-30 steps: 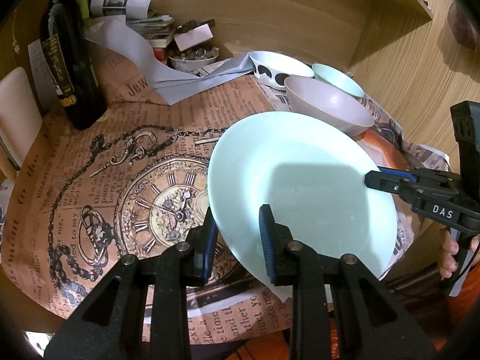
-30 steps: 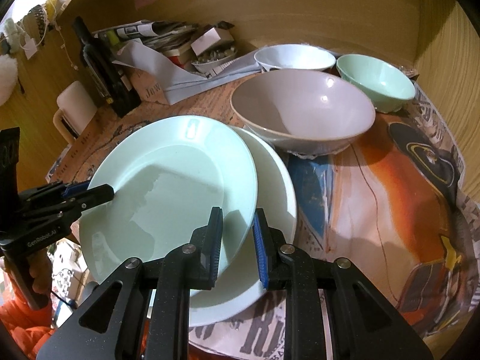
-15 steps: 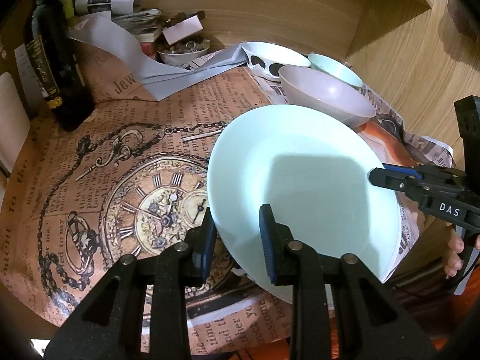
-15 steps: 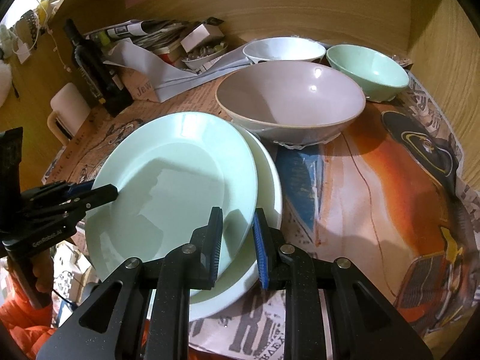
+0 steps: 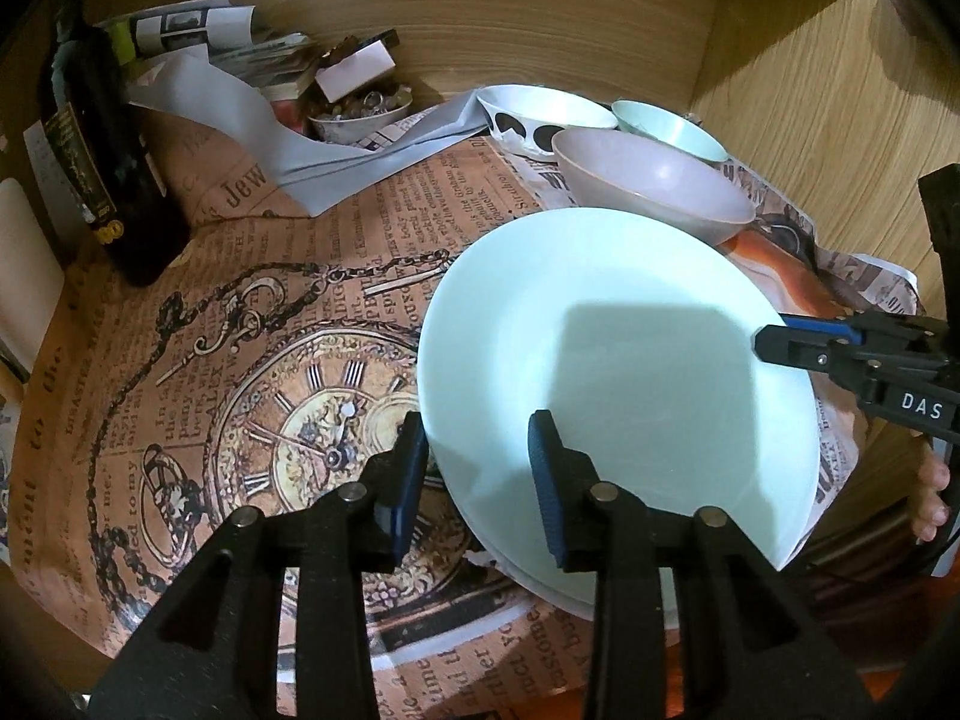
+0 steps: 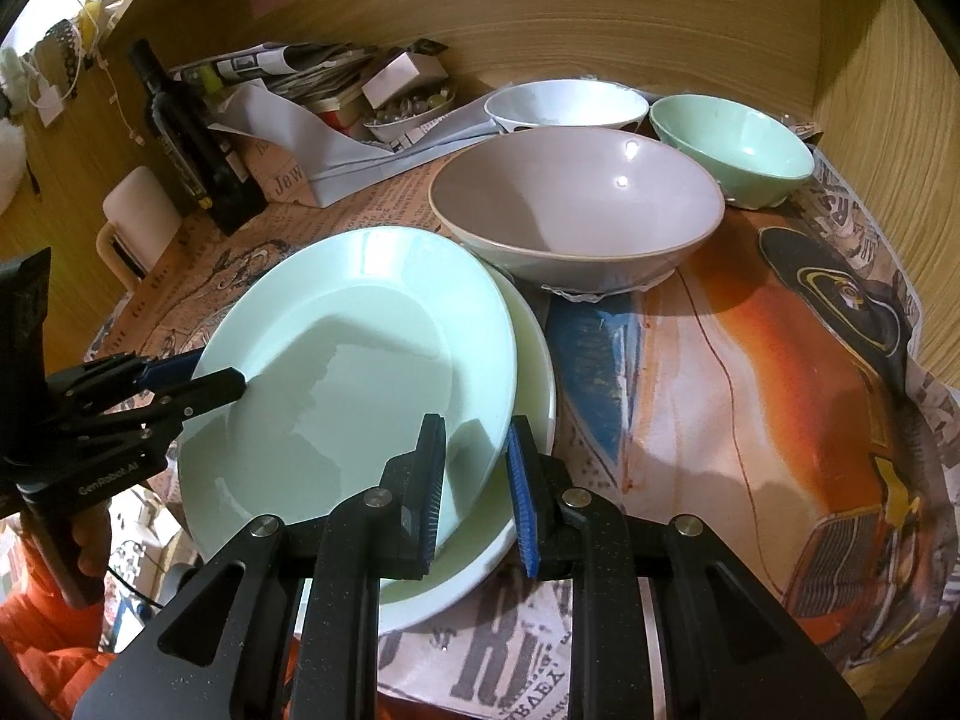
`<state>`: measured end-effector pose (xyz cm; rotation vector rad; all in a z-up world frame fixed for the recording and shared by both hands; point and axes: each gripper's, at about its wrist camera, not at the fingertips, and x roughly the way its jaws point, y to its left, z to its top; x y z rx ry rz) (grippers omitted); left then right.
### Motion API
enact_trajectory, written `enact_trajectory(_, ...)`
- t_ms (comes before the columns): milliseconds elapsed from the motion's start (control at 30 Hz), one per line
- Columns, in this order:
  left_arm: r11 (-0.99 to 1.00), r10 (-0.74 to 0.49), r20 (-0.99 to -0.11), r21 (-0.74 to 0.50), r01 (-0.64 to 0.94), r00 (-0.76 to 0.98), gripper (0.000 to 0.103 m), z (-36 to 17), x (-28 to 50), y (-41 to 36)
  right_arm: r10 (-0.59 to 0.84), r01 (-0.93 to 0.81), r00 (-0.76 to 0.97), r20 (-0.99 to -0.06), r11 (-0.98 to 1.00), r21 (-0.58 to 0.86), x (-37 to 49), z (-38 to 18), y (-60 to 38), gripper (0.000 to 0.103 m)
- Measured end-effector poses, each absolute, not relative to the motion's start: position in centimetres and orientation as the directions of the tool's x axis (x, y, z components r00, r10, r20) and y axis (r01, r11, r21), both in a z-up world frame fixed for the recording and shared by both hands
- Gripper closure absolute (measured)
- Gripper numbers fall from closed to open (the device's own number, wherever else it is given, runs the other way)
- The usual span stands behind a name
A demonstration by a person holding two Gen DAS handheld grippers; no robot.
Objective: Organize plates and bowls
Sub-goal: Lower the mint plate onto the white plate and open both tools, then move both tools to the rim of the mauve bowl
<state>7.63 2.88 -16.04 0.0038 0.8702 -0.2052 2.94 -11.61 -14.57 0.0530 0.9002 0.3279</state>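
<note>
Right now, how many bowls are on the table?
4: a grey bowl behind the plates, a green bowl to its right, a white bowl behind, and a small cluttered bowl far back.

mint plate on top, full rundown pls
The mint plate is a round, glossy, pale green dish, ceramic by its look, with a shallow well and broad rim, empty. It lies slightly tilted on a cream plate that shows past its right edge, just in front of the grey bowl. Both grippers straddle its rim: the left gripper on one side, the right gripper on the opposite side. Neither looks clamped shut on it.
</note>
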Motion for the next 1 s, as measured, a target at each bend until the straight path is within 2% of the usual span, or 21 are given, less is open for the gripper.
enact_trajectory(67,0.981,-0.174,-0.76,-0.075,0.181,0.626,0.057,-16.0,7.7,2.8,0.301,-0.258,0.575,-0.761,0.949,0.181,3.0,-14.6,-11.6,0.083)
enact_trajectory(133,0.98,-0.18,-0.76,-0.086,0.179,0.624,0.052,-16.1,7.8,2.9,0.299,-0.26,0.575,-0.762,0.949,0.176,2.9,-14.6,-11.6,0.083)
enact_trajectory(333,0.979,-0.184,-0.764,-0.088,0.183,0.618,0.051,-16.3,8.0,2.9,0.228,-0.254,0.629,-0.743,0.964,0.081,2.3,-13.8,-11.3,0.081)
enact_trajectory(567,0.981,-0.18,-0.742,-0.086,0.174,0.646,0.051,-14.9,8.1,3.3,0.223,-0.239,0.655,-0.722,0.968,0.082,2.4,-13.0,-12.3,0.078)
enact_trajectory(633,0.982,-0.175,-0.726,-0.077,0.174,0.665,0.051,-14.0,8.1,3.3,0.222,-0.227,0.671,-0.708,0.97,0.089,2.5,-12.6,-12.7,0.076)
enact_trajectory(700,0.982,-0.171,-0.706,-0.068,0.174,0.687,0.051,-12.9,8.3,3.3,0.219,-0.211,0.693,-0.687,0.973,0.098,2.6,-12.1,-13.3,0.069)
enact_trajectory(833,0.983,-0.173,-0.656,-0.065,0.174,0.734,0.044,-10.4,8.9,3.2,0.205,-0.182,0.735,-0.646,0.978,0.103,3.0,-10.8,-14.3,0.066)
enact_trajectory(933,0.983,-0.175,-0.625,-0.063,0.174,0.761,0.039,-8.8,9.9,3.1,0.196,-0.161,0.766,-0.613,0.981,0.112,3.3,-10.0,-15.0,0.059)
enact_trajectory(1000,0.982,-0.177,-0.609,-0.061,0.177,0.773,0.037,-7.9,10.7,2.8,0.19,-0.148,0.786,-0.588,0.982,0.12,3.6,-9.4,-15.6,0.057)
